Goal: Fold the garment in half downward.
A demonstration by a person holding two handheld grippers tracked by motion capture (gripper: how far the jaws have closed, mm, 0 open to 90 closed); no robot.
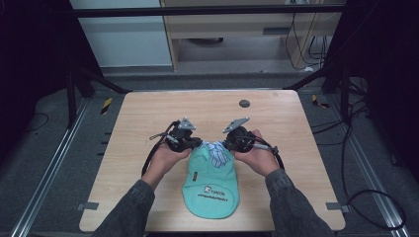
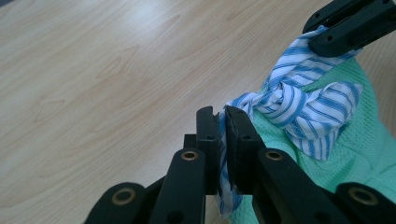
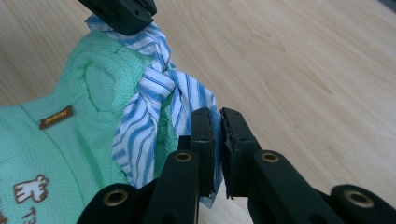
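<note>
Striped blue-and-white tie point(image 1: 216, 154), one in number, is knotted at the top of one green knit garment point(image 1: 211, 185) lying on the wooden table point(image 1: 148, 113). Two grippers work it. Left gripper point(image 2: 220, 122) has its jaws pinched nearly together on one end of the tie, cloth trapped between the pads. Right gripper point(image 3: 217, 122) is likewise closed narrow on the other end. The knot sits between the two grippers, just beyond their tips, and the garment spreads out from the knot toward the person.
</note>
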